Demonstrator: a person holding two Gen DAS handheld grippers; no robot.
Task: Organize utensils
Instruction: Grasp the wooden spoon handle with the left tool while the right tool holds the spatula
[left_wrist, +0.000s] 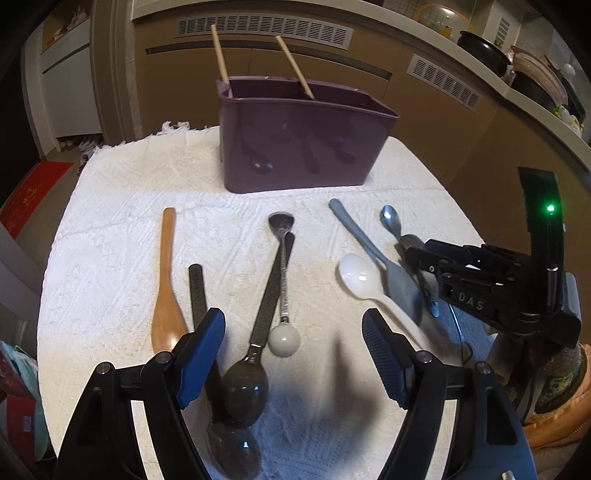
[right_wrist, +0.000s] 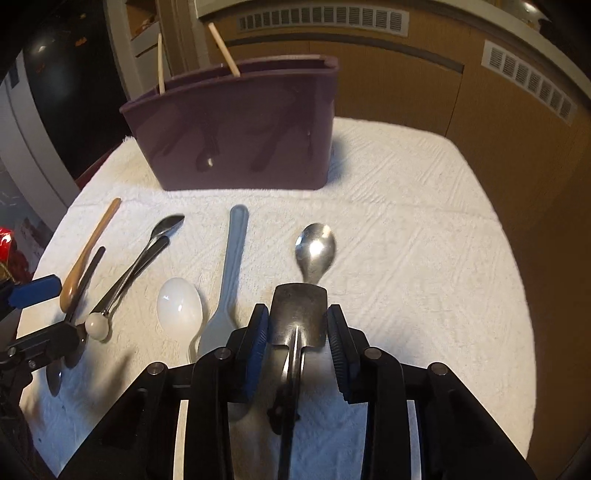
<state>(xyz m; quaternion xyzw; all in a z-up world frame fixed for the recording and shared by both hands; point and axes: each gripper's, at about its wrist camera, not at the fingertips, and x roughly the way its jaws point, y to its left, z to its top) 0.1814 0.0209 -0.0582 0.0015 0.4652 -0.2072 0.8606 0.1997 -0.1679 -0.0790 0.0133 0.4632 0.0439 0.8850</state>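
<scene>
A bumpy white towel (left_wrist: 122, 206) covers the table, likely so the spoons do not slide or clink. At the back stands a tall purple plastic bin (left_wrist: 295, 144) with smooth, shiny sides. Two wooden sticks (left_wrist: 295, 66) lean inside it, so this looks like the home for the utensils.

All the other utensils lie flat on the towel in front of the bin, side by side, easy to reach. On the left is a wooden spoon (left_wrist: 166, 291), warm brown and smooth. Next come two long black-handled spoons (left_wrist: 255, 350) and a thin metal spoon with a round white ball on its end (left_wrist: 283, 295). Then there is a glossy white spoon (right_wrist: 180, 306) and a soft grey plastic one (right_wrist: 231, 280).

The right gripper (right_wrist: 298, 328) sits low over a shiny steel spoon (right_wrist: 315, 243) — its wide dark handle is between the blue ridged pads. The left pad seems to touch it, but a small gap shows on the right, so it does not look pinched yet.

The left gripper (left_wrist: 293, 354) hovers above the black-handled spoons with its jaws spread wide, holding nothing — maybe waiting its turn.
</scene>
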